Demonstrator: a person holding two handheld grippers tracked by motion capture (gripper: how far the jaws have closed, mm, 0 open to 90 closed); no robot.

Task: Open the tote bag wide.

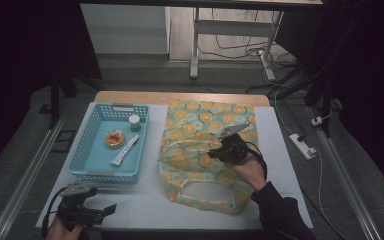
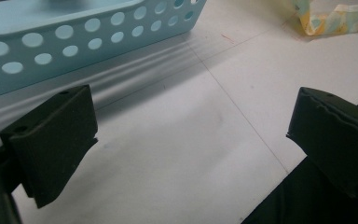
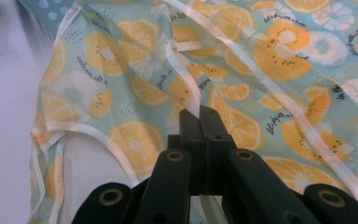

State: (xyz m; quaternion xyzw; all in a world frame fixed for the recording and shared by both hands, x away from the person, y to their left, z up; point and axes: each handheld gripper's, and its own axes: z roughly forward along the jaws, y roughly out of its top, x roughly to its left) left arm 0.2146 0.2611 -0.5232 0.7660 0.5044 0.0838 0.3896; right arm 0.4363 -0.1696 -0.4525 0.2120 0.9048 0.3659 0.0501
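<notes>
A cloth bag [image 1: 202, 150] printed with orange slices on pale green lies on the white table, its handles toward the front edge. My right gripper [image 1: 215, 153] is over the bag's middle, shut on a white-trimmed edge of the cloth bag [image 3: 177, 60], which is lifted into a ridge; the right gripper [image 3: 199, 112] has its jaws pressed together on the trim. At the front left corner of the table my left gripper [image 1: 111, 208] is open, and in its own view the left gripper [image 2: 191, 135] has only bare table between its jaws.
A light blue perforated basket [image 1: 82, 160] stands left of the bag, holding a small green-lidded jar [image 1: 135, 121], a round yellow-and-red item [image 1: 114, 138] and a white wrapped stick [image 1: 125, 150]. The basket's wall [image 2: 74, 37] is just beyond the left gripper. Cables and a power strip [image 1: 302, 146] lie on the floor.
</notes>
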